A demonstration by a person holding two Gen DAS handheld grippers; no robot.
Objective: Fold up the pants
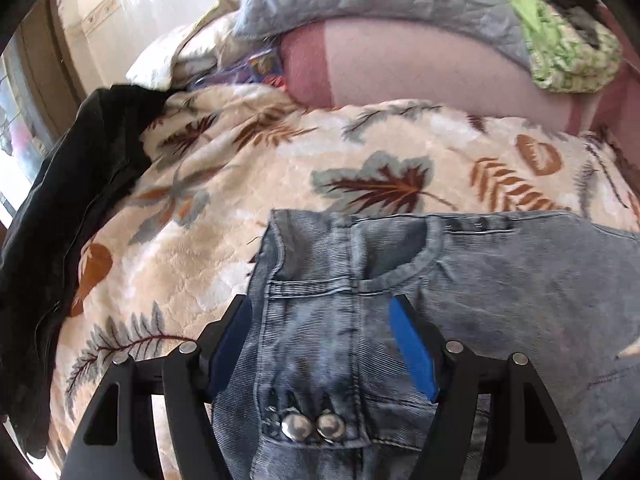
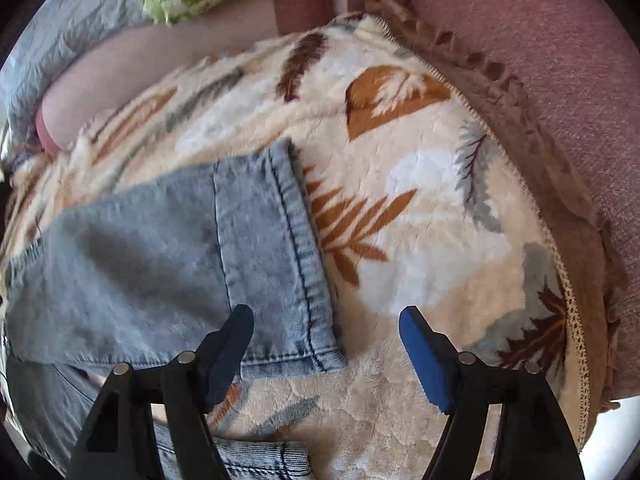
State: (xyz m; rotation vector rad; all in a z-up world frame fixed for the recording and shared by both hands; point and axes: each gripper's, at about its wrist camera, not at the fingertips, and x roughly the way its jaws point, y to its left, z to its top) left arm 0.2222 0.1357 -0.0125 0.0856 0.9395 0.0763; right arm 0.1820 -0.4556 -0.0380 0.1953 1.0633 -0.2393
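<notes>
Pants stretched along the bed, one open claw at each end

The pants lie flat on the leaf-print blanket, long axis running from waistband to hem. The left claw hangs above the waistband, jaws spread and holding nothing. The right claw hangs over the hem, jaws equally wide and empty, the hem's near corner under its left finger. Either end looks ready for regrasping.
</notes>
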